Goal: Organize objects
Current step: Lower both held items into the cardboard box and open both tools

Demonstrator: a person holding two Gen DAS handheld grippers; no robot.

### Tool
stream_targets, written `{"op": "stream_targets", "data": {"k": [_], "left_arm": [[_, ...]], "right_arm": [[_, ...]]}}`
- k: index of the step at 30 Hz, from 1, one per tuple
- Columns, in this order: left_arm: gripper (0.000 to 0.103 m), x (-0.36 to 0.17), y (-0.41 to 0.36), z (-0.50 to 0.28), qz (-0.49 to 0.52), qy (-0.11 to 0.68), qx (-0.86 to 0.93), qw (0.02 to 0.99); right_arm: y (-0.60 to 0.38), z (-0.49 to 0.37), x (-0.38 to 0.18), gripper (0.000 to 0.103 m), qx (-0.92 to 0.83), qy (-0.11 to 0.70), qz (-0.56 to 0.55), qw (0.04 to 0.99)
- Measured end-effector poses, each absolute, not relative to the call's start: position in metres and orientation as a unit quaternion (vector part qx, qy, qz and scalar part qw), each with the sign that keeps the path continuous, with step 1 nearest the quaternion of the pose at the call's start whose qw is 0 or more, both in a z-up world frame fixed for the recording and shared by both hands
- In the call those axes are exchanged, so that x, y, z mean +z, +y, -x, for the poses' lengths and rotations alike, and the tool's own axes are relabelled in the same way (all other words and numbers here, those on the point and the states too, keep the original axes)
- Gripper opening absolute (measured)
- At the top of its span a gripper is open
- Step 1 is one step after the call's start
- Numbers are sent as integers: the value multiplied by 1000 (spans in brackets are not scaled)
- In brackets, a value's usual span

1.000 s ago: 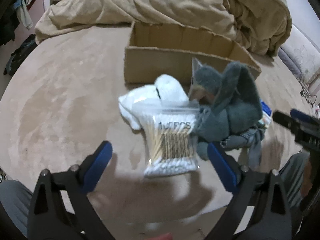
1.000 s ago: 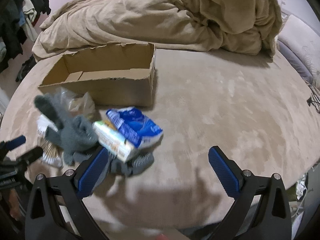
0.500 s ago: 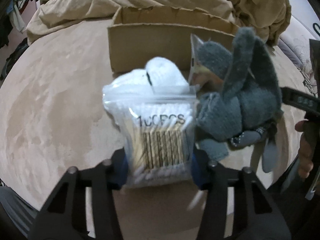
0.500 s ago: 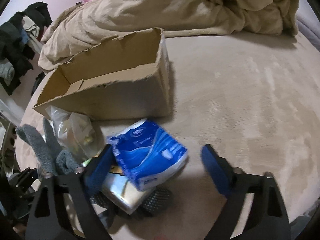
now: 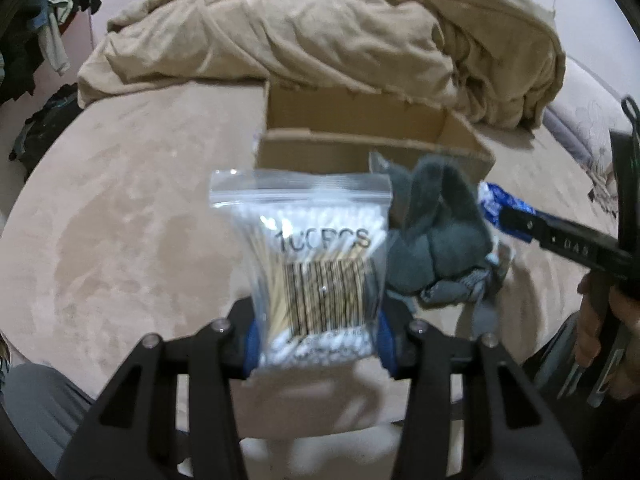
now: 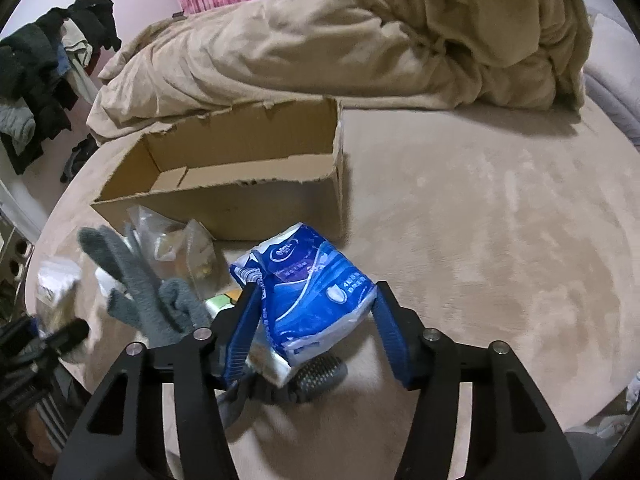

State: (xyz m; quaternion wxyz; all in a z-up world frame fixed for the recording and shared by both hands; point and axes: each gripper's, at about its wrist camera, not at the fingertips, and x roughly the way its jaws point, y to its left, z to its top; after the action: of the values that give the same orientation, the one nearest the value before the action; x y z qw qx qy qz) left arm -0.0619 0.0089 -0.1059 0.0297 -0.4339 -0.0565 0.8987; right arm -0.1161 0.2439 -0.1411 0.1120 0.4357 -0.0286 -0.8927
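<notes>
Two grippers were in play. Your left gripper [image 5: 318, 336] pinched the bag of cotton swabs [image 5: 310, 260] by its bottom edge, so the bag stood upright, zip seal far, swabs running near to far, lifted off the bed [image 5: 120, 240]. Your right gripper [image 6: 316, 320] straddled the blue tissue pack [image 6: 312, 292], pads at its sides; whether they pressed it you couldn't tell. Grey gloves [image 5: 436, 248] lay just right of the bag, the open cardboard box [image 5: 360, 132] beyond, a rumpled tan blanket [image 5: 320, 32] farthest.
</notes>
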Motion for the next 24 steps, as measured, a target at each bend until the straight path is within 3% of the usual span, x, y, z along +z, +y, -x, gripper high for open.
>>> {"op": "stream_targets", "data": {"k": [2,5,9,17,24], "left_arm": [[46,-94,6,62,422,-59,904,31],[46,-77,3,66,405,-62,912,33],[46,-59,1,86,382,-68,921,37],[46,-47,10,143,364,-92,926,45],[46,-76,34,204,400,-105,908,67]], "right_arm": [[247,111,-131,50,-897,-24,-427,110],[250,106,-116,50,-903,-27,-414,111],[253,110,-96,41,-910,-40,-394,124],[239,142,-73,41,-919,-32,-365,146],[225,204,-90,41,-914,-31,-371,162]]}}
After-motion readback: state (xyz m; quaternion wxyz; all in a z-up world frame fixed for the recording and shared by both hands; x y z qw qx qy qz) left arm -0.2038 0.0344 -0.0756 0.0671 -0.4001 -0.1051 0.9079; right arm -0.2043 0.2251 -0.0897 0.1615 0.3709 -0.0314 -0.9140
